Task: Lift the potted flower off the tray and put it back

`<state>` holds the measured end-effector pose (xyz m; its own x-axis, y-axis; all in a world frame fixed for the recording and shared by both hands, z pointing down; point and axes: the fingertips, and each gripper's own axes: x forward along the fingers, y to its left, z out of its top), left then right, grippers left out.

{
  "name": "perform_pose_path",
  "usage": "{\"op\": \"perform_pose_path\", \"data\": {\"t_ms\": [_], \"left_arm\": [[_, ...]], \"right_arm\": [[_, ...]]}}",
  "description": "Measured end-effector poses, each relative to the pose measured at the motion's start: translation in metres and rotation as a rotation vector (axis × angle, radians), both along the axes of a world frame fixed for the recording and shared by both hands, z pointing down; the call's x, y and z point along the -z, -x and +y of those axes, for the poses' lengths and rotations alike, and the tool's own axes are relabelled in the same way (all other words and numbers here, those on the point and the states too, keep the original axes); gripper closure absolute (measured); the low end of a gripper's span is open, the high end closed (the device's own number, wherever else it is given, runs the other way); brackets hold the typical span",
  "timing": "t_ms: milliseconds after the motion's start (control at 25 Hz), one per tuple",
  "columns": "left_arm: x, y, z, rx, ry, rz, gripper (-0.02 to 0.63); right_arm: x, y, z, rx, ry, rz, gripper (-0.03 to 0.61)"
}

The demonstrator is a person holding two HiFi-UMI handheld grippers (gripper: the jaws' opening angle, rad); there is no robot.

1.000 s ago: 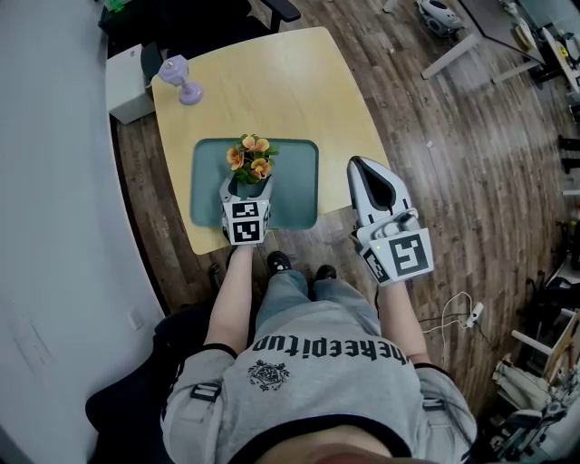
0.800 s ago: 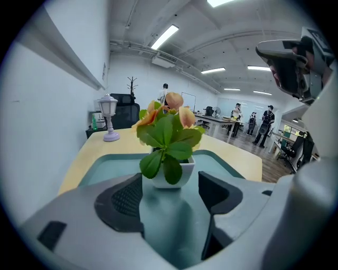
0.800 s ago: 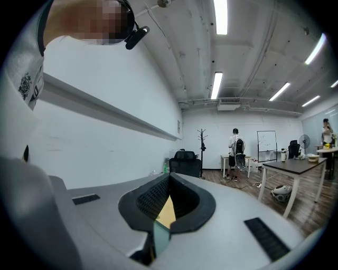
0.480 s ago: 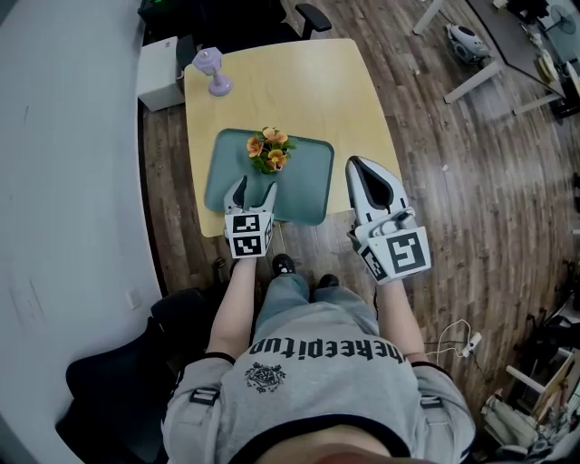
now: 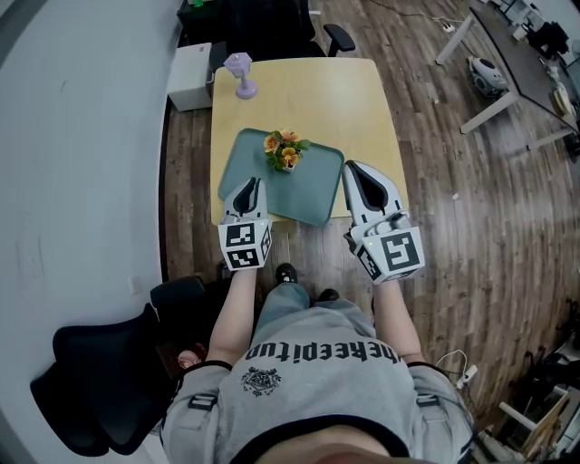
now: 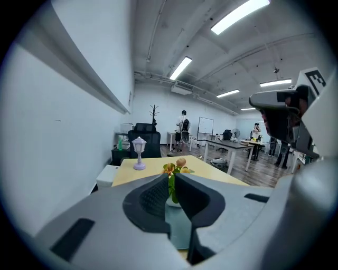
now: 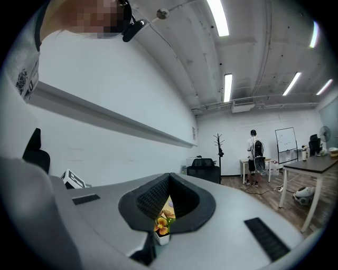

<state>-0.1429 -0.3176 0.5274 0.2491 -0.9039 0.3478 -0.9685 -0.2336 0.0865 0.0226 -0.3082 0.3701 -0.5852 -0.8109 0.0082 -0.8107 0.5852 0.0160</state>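
The potted flower (image 5: 286, 152), orange blooms in a small white pot, stands on the far part of the teal tray (image 5: 313, 195). My left gripper (image 5: 247, 188) hangs over the tray's near left edge, well short of the pot. Its jaws have just been closing and now stand shut with nothing between them. In the left gripper view the flower (image 6: 176, 167) shows far off beyond the tips of that gripper (image 6: 172, 176). My right gripper (image 5: 361, 171) is shut and empty at the tray's right edge. In its own view the flower (image 7: 162, 224) shows below the tips of the right gripper (image 7: 169, 176).
The tray lies on a pale wooden table (image 5: 335, 100) with a small purple lamp (image 5: 241, 72) at its far left corner. A white box (image 5: 192, 76) and a black office chair (image 5: 272, 27) stand behind the table. Another black chair (image 5: 100, 381) stands at my left.
My left gripper has drawn back from around the pot toward me and risen, and its jaws went from open to shut, empty. The flower stays on the tray. The right gripper barely shifted.
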Motion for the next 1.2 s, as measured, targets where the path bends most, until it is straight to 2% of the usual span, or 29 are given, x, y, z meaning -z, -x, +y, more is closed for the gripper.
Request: {"op": "perform_pose_path", "data": {"t_ms": [280,1200], "left_arm": [[0.057,0.006,0.025,0.046,-0.100,0.024,0.609],[0.197,-0.015,0.115,0.071,-0.404,0.076,0.609]], "right_arm": [[0.012,-0.002,0.018,0.019,-0.018,-0.015,0.575],[0.050,-0.032,0.090,0.011,-0.112,-0.016,0.575]]}}
